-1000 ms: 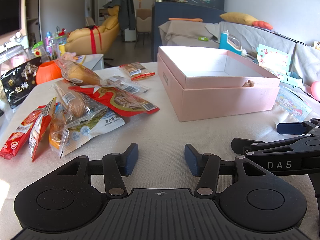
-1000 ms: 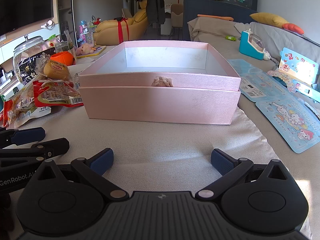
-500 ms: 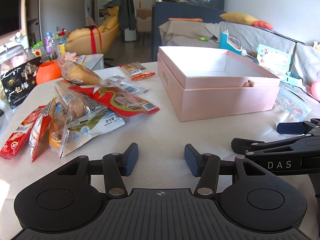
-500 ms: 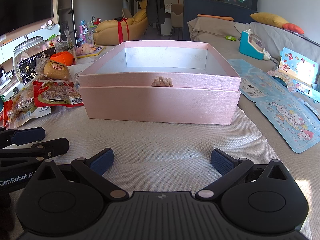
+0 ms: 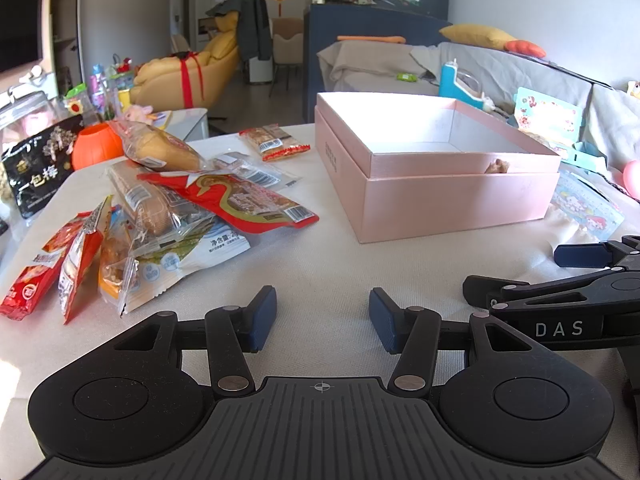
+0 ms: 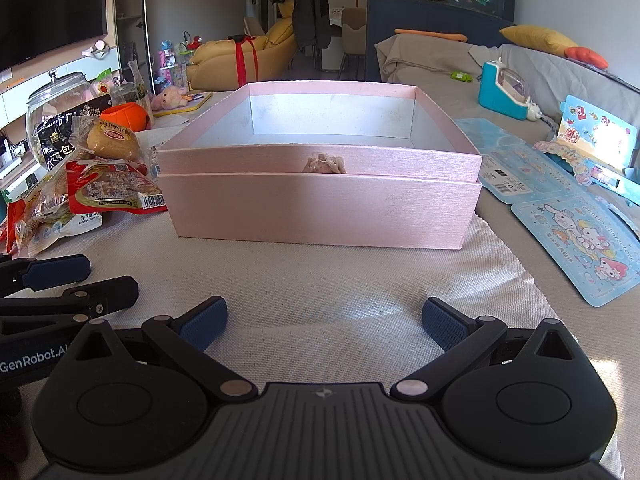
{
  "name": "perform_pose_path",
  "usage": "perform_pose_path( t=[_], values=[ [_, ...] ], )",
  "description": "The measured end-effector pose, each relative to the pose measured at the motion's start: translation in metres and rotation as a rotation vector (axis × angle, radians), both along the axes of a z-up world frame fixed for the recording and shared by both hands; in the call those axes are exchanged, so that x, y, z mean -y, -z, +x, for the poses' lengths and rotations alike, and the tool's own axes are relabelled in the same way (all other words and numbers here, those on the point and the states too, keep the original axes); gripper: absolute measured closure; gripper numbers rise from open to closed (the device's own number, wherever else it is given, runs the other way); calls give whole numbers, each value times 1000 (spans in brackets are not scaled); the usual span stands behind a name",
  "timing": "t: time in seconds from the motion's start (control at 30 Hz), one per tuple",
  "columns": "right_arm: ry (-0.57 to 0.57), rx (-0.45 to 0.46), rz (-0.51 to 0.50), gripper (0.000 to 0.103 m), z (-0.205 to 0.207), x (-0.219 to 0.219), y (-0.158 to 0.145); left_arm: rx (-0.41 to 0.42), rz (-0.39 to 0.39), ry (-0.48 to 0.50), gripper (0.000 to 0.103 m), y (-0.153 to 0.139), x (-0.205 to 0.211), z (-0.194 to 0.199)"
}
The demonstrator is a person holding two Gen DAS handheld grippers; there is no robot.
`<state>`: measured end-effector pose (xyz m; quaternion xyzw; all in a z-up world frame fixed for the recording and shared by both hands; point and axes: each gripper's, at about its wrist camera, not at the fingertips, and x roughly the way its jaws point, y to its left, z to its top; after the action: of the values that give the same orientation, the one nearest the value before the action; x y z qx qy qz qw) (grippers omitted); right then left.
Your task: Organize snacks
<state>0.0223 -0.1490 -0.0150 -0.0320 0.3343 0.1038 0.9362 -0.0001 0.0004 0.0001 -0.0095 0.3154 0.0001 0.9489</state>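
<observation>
An open pink box (image 5: 452, 204) (image 6: 320, 212) stands on the cloth-covered table (image 5: 320, 264), its inside showing nothing but bare lining. Left of it lies a heap of snack packets: a red packet (image 5: 236, 200) (image 6: 108, 192), a wrapped bread roll (image 5: 160, 148) (image 6: 112, 142), a white and blue bag (image 5: 180, 256), small red sachets (image 5: 52, 264) and a small bar (image 5: 272, 142). My left gripper (image 5: 322, 316) stands open over bare cloth in front of the heap. My right gripper (image 6: 324, 320) is open too, wide, just before the box's front wall. Neither holds anything.
An orange pot (image 5: 94, 148), a black bag (image 5: 34, 172) and a glass jar (image 6: 56, 108) stand at the table's far left. Blue sticker sheets (image 6: 580, 240) and a teal toy (image 6: 506, 94) lie to the right of the box. A sofa lies beyond.
</observation>
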Motion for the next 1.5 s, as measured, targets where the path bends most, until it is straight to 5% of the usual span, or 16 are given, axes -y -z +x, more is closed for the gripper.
perform_pose_path(
  t=[0.6, 0.73, 1.03, 1.2, 1.33, 1.5],
  values=[
    [-9, -31, -1, 0, 1, 1, -3, -33, -22, 39, 48, -4, -9, 3],
    [-37, -106, -25, 0, 0, 0, -6, -49, -70, 56, 48, -22, -32, -8],
    [-17, -153, -36, 0, 0, 0, -12, 57, -123, -75, 49, -63, -116, -19],
    [-144, -151, -38, 0, 5, -25, -17, 45, -165, -161, 50, -65, -166, -13],
    [-183, -130, 44, 0, 14, -47, -33, 46, -226, -73, 50, -81, -169, -1],
    [-155, -85, 37, 0, 14, -73, -38, 5, -228, 93, 50, -106, -128, 71]
  ],
)
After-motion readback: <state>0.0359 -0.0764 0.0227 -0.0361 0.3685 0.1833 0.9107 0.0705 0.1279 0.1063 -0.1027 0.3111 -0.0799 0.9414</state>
